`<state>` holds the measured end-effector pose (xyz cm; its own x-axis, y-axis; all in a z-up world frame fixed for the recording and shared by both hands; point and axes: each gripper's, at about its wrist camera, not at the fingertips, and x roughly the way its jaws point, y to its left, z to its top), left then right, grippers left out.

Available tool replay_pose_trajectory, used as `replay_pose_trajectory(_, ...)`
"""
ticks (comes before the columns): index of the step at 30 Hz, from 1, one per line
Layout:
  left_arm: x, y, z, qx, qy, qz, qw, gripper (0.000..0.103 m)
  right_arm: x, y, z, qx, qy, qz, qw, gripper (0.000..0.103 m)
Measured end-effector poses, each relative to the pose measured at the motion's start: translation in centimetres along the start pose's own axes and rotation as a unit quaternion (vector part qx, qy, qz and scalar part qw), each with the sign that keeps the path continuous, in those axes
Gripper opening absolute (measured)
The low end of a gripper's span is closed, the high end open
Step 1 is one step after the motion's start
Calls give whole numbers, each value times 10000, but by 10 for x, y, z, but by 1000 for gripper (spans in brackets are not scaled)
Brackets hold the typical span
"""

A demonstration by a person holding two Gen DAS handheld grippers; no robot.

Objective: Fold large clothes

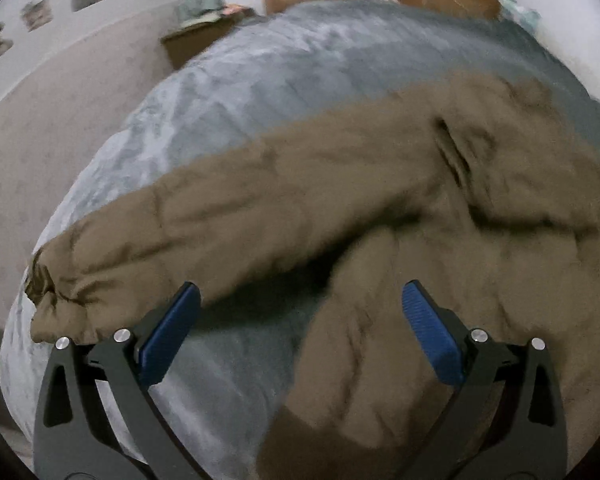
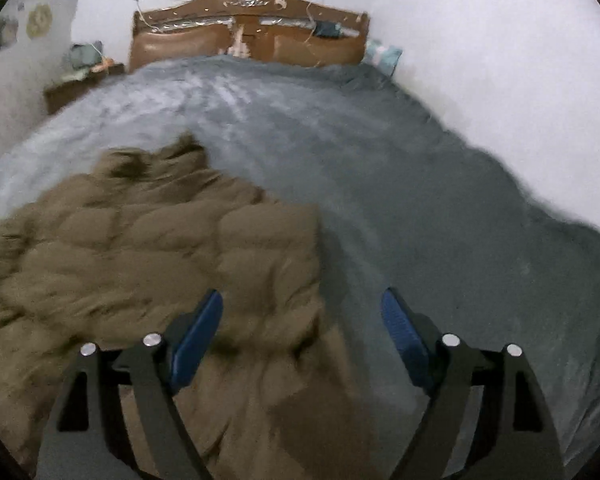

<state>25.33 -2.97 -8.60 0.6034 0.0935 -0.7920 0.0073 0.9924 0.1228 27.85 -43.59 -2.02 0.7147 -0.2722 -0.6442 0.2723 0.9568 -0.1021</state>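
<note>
Two claws hang over the bed (image 2: 439, 208)
Left claw (image 1: 300, 334) and right claw (image 2: 301, 338) are spread wide, with the brown coat (image 1: 379, 208) under them.

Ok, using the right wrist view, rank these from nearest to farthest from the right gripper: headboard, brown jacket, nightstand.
From the right gripper:
1. Brown jacket, right under the left fingertip, spread left across the grey blanket.
2. Nightstand, far left beside the bed.
3. Headboard, at the bed's far end, against the wall.
</note>
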Motion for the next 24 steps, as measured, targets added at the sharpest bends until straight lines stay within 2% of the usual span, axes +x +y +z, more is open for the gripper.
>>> replay_pose_trajectory(2, 2, -12, -11, 349, 105, -6, 9993, 100, -13, -6, -23, 42, 229, 302, 9993, 91)
replay_pose_trajectory(3, 6, -24, -21, 724, 184, 70, 9972, 100, -10, -7, -37, -42, 479, 539, 9974, 91)
replay_pose_trajectory(5, 12, -37, -33, 1217, 238, 224, 9920, 100, -6, -4, -71, -380, 866, 739, 9928, 91)
replay_pose_trajectory(6, 12, -38, -38, 1324, 239, 282, 9905, 100, 0, 2, -90, -773, 1144, 821, 9870, 91)
replay_pose_trajectory(7, 12, -37, -39, 1317, 247, 275, 9906, 100, 2, 7, -107, -1185, 1225, 875, 9815, 91)
replay_pose_trajectory(9, 12, -25, -43, 1105, 390, 88, 9931, 100, -3, 5, -131, -1589, 1071, 960, 9768, 91)
replay_pose_trajectory(13, 8, -7, -53, 943, 509, -153, 9941, 100, -19, -33, -166, -1349, 932, 1412, 9763, 91)
replay_pose_trajectory(16, -9, 2, -48, 979, 147, -29, 9951, 100, -35, -50, -181, -1179, 671, 1340, 9817, 92)
replay_pose_trajectory(18, -24, 8, -45, 1047, -160, 39, 9944, 100, -42, -69, -178, -684, 722, 1491, 9838, 95)
replay_pose_trajectory(19, -27, 11, -43, 1092, -177, 20, 9939, 100, -46, -78, -178, -429, 766, 1582, 9835, 99)
replay_pose_trajectory(21, -29, 14, -43, 1151, -127, -60, 9933, 100, -40, -93, -184, 147, 1094, 1793, 9776, 98)
replay_pose_trajectory(22, -27, 17, -45, 1208, -23, -105, 9926, 100, -35, -98, -190, 422, 1329, 1950, 9708, 87)
replay_pose_trajectory(23, -25, 20, -46, 1241, 18, -103, 9922, 100, -30, -102, -192, 679, 1397, 2135, 9645, 70)
replay_pose_trajectory(24, -24, 22, -46, 1285, 62, -108, 9916, 100, -30, -101, -192, 668, 1375, 2294, 9613, 41)
